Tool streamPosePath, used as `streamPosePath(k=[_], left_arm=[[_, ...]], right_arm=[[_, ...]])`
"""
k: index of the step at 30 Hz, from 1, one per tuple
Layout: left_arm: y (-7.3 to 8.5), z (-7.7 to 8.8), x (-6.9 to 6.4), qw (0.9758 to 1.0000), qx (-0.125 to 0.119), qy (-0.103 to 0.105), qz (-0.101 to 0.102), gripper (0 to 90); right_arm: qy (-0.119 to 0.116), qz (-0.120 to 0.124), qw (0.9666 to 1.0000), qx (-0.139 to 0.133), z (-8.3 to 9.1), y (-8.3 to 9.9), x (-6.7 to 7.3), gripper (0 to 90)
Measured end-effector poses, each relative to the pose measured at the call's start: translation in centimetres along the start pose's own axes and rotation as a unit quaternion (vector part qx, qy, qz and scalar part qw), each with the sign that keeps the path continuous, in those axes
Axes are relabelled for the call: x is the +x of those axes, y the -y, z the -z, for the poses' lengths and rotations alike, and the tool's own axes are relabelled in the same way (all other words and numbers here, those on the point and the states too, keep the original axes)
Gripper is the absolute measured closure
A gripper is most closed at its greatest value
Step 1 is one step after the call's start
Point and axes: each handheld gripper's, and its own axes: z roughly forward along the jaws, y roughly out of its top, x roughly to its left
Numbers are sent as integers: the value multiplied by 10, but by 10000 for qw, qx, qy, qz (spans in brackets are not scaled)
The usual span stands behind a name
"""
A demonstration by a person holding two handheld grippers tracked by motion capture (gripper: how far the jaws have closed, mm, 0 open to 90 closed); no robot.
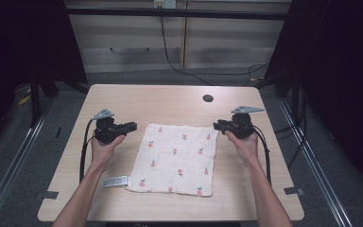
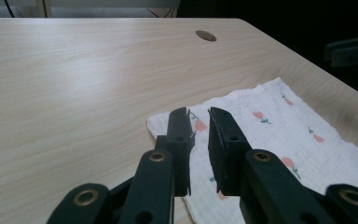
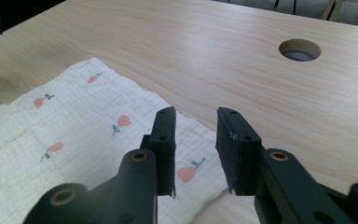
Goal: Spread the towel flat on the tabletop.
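Hovering at the far corners of the cloth point(image 1: 178, 158), both tools sat low and ready, one to each side. The left gripper point(image 1: 131, 126) pointed inward at the far left corner, its jaws parted by a narrow gap with nothing pinched between them; in the left gripper view point(image 2: 199, 122) that corner lay just under and beyond the tips. The right gripper point(image 1: 216, 125) mirrored it at the far right corner, jaws spread a little wider and likewise empty, the hem showing beneath them in the right gripper view point(image 3: 193, 128). That symmetry looked deliberate: a soft square handles best when taken by two neighbouring corners at once, so the hands flanked it instead of crowding one side. The cloth lay flat near the middle of the desk point(image 1: 170, 101), slightly skewed, its near edge close to the person. It was a thin, crinkled white weave, gauze-like, printed with small pink flowers on green stems, and limp enough to sag if lifted. A white ribbed tag point(image 1: 116, 181) rested at its near left corner. The desk was pale wood-grain laminate, smooth, with a round cable hole point(image 1: 208, 98) toward the far right.
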Motion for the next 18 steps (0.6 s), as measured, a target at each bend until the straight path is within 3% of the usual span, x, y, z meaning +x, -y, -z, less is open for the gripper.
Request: streamPosePath(k=[3,5,8,10,11,16,18], left_arm=[[0,4,-3,10000,-2,73,-35,769],[0,10,-7,9997,63,125,-189,759],[3,22,-14,9987,256,228,-385,730],[9,32,-18,9984,287,344,-355,733],[12,35,-21,9979,331,364,-429,736],[33,44,-40,9905,823,595,-922,766],[41,43,-44,9864,1048,668,-1073,787]], right_arm=[[-20,-31,10000,-13,3,-1,0,642],[-116,20,9999,45,8,-1,5,610],[-180,255,9995,60,18,1,21,583],[-404,389,9983,137,26,8,36,579],[-404,389,9983,137,26,8,36,579],[-684,417,9963,322,30,29,51,595],[-856,260,9952,396,29,43,56,610]])
